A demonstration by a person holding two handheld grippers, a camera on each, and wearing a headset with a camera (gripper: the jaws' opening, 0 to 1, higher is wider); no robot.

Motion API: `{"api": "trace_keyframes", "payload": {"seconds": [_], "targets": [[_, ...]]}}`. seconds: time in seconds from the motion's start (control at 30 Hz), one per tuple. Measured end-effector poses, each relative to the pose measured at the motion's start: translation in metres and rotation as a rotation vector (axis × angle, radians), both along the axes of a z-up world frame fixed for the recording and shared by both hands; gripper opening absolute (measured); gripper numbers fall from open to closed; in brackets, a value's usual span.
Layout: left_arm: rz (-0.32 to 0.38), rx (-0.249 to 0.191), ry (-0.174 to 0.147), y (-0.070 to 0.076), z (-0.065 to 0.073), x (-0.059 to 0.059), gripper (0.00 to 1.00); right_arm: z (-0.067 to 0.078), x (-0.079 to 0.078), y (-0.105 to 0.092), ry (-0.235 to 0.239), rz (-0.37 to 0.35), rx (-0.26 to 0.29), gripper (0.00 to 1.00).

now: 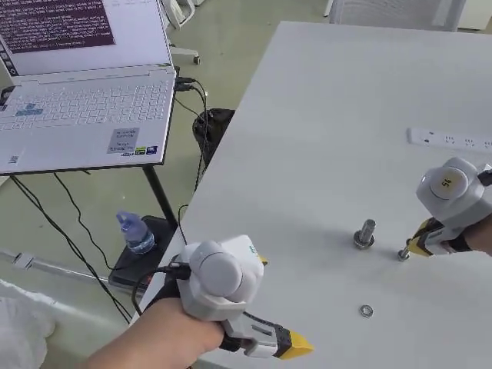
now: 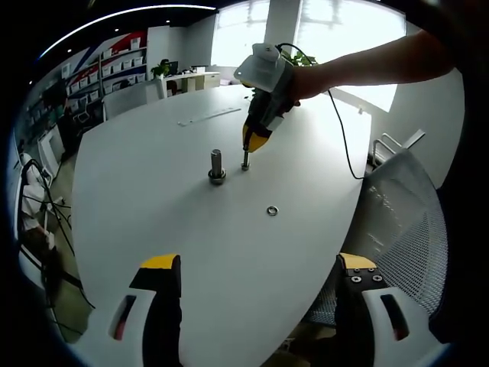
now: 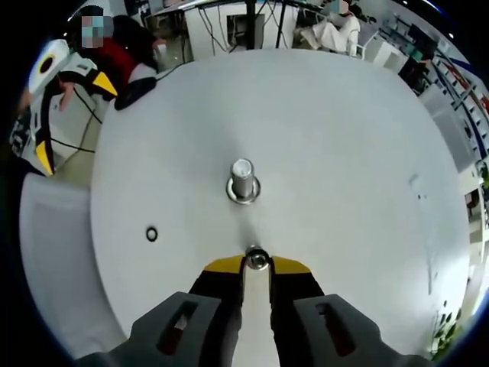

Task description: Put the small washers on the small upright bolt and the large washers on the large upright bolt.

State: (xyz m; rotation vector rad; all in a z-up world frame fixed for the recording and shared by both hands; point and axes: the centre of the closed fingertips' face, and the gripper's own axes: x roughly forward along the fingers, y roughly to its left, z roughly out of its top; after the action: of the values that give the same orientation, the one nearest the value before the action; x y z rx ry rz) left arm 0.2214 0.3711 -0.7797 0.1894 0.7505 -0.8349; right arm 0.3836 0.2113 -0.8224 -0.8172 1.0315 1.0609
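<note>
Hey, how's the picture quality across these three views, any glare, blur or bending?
Head view: even, soft light, the large bolt sharp. Left gripper view: windows blown out, fisheye bends the table edge. Right gripper view: same fisheye curve, the small bolt up close slightly soft.

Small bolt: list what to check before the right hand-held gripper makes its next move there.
1. Small bolt upright: ok.
2. Right hand-held gripper tips at the small bolt: ok.
3. Something held between its jaws: cannot tell.
4. Large bolt upright, apart from the small bolt: ok.
5. Loose washer flat, apart from both bolts: ok.
6. Left hand-held gripper open and holding nothing: ok.
</note>
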Motion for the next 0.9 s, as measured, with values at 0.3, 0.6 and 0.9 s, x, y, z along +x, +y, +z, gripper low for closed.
{"api": "trace_keyframes", "payload": {"seconds": [0.3,0.6,0.9], "targets": [[0.019,-0.011,-0.021,0.001,0.004,0.006,0.86,-0.007,0.000,0.001,0.005,0.007,-0.004,0.13],[0.019,-0.007,-0.023,0.003,0.003,0.009,0.86,-0.017,0.002,0.001,0.011,0.015,-0.011,0.13],[0.024,-0.006,-0.023,0.005,0.002,0.011,0.86,-0.028,0.005,0.001,0.019,0.016,-0.021,0.13]]}}
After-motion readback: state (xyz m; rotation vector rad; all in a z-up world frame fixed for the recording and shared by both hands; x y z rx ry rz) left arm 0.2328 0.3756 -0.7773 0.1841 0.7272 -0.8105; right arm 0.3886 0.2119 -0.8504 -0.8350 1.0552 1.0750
